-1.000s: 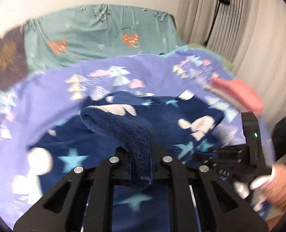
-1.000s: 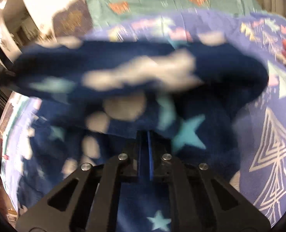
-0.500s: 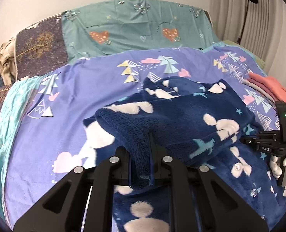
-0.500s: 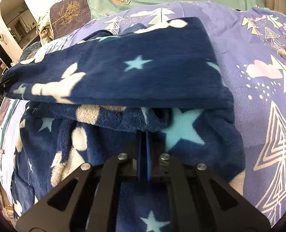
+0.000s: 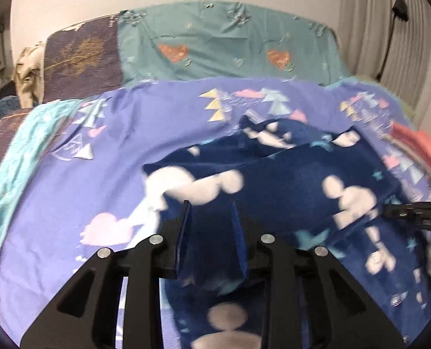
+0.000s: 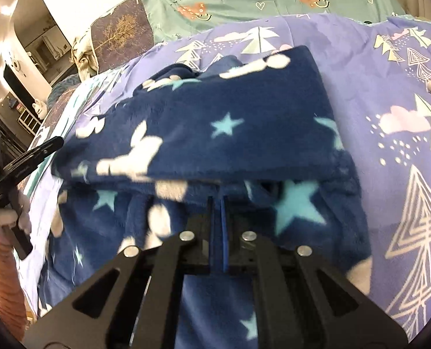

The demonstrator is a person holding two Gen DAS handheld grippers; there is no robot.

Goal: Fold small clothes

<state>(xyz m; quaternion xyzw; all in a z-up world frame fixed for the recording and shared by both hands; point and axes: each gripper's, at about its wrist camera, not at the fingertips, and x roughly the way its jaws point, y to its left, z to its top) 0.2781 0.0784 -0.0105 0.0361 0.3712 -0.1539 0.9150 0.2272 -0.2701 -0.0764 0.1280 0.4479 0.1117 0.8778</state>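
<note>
A navy fleece garment (image 5: 296, 180) with white shapes and pale blue stars lies on the purple bed sheet (image 5: 104, 151), its far part folded over the near part. My left gripper (image 5: 211, 212) is open just above the garment's left fold edge, with nothing between its fingers. In the right wrist view the garment (image 6: 215, 128) shows the folded flap on top. My right gripper (image 6: 216, 203) has its jaws almost together with a thin gap, at the edge of the flap; no cloth shows between them. The left gripper shows at the left edge of the right wrist view (image 6: 26, 160).
Teal pillows (image 5: 224, 49) with orange hearts and a dark purple pillow (image 5: 81, 58) lie at the head of the bed. A folded coral garment (image 5: 416, 142) sits at the right edge of the sheet. Curtains (image 5: 375, 29) hang at the right.
My left gripper has opened and let go of the fleece fold it held. The folded flap now lies flat on the garment. The right gripper has drawn back slightly.
</note>
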